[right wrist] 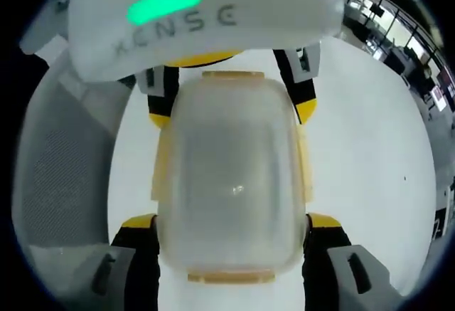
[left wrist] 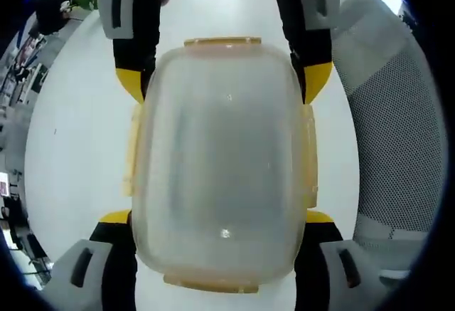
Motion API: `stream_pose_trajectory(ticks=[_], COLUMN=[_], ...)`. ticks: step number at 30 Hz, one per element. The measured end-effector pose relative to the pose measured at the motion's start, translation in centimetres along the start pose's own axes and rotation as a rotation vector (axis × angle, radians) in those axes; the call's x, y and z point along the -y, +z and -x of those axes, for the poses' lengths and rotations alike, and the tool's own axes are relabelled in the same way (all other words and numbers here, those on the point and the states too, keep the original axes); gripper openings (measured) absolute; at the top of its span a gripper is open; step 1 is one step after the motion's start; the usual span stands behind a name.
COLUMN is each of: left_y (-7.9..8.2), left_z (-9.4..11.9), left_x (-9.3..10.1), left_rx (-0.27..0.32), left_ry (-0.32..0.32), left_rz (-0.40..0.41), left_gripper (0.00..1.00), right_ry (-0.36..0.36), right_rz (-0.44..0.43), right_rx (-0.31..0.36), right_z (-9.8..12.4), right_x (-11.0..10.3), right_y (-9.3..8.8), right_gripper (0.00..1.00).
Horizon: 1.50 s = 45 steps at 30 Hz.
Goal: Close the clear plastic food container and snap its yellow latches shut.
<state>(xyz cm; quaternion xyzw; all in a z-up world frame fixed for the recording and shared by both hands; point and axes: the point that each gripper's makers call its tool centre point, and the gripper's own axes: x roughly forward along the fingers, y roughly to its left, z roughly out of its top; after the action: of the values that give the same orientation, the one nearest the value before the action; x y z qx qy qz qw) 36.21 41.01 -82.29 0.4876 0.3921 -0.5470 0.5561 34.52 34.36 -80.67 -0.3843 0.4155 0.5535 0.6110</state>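
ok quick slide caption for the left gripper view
Both grippers flank a lidded clear container on a white table.

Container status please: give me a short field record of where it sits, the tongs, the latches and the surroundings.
container: clear plastic food container, lid on, on white table
left tongs: jaws straddle one end of the container
right tongs: jaws straddle the opposite end
contact: cannot tell whether jaws press the walls
latches: yellow latches on ends and sides; snapped or not, cannot tell
nearby: grey mesh chair beside the table
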Motion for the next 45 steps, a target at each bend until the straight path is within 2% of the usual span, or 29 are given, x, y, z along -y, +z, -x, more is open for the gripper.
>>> stream_pose_trajectory(ticks=[8, 22, 31, 45], left_y=[-0.4, -0.5, -0.5, -0.4], left_z=[0.2, 0.1, 0.2, -0.1], left_x=[0.1, 0.0, -0.2, -0.9], left_rx=[0.012, 0.008, 0.01, 0.002], left_ry=[0.002, 0.002, 0.006, 0.001], left_rz=[0.025, 0.023, 0.038, 0.03], left_gripper=[0.94, 0.94, 0.94, 0.95], right_ry=[0.012, 0.005, 0.017, 0.01], right_rz=[0.029, 0.025, 0.045, 0.027], right_rx=[-0.034, -0.025, -0.064, -0.033], right_z=[-0.3, -0.2, -0.4, -0.5], right_x=[0.2, 0.2, 0.7, 1.3], right_y=[0.3, 0.3, 0.3, 0.4], right_gripper=[0.84, 0.84, 0.84, 0.85])
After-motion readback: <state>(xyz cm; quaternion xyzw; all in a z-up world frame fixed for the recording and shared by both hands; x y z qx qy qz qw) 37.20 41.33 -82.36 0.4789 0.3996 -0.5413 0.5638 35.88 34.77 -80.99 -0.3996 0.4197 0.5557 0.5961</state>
